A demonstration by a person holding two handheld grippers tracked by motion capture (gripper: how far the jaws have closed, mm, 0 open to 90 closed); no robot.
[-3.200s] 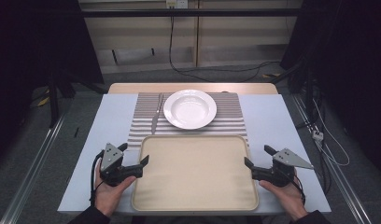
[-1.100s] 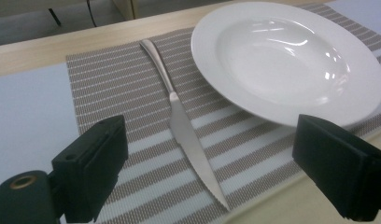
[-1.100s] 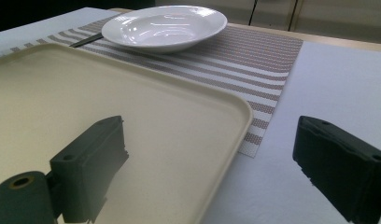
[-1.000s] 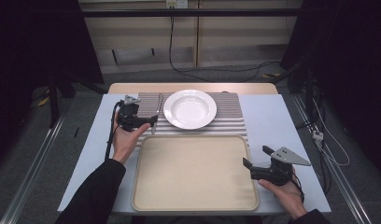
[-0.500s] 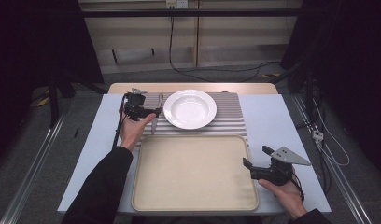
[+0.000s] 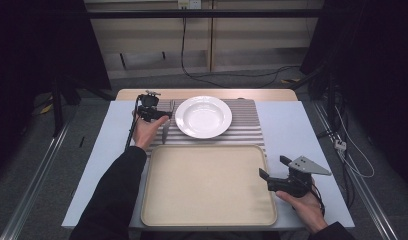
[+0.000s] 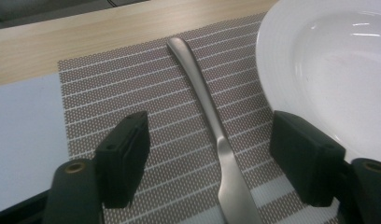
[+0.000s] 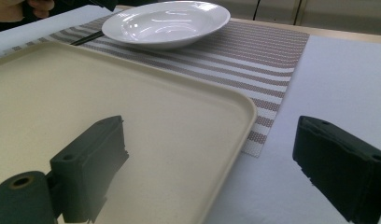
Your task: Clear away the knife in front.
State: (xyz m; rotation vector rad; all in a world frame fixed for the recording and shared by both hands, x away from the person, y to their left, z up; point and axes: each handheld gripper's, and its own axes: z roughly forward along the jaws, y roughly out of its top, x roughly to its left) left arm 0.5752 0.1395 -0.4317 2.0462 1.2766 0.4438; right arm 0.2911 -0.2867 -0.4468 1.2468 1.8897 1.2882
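A: Since the frame a second back: left gripper [image 6: 161, 117] shifted from beside the mat's near-left part up to the fork [image 6: 166, 128], now low over it; jaws just closing in, not yet pressing.

B: Fork position?

A: Flat on the striped placemat [image 6: 247, 125], just left of the white plate [image 6: 203, 116], handle pointing to the far edge. In the left gripper view, fork [image 7: 212, 126] lying between the two black jaws, gap on both sides, nothing grasped. Plate rim [image 7: 268, 70] close by the right-hand jaw.

B: Right gripper [image 6: 271, 174]?

A: Same spot as before, at the near right corner of the beige tray [image 6: 207, 190]. Jaws spread wide, released; in its own view straddling the tray rim [image 8: 240, 116], one jaw above the tray, the other above the pale table [image 8: 347, 74]. No contact seen.

B: Tray contents?

A: Bare surface.
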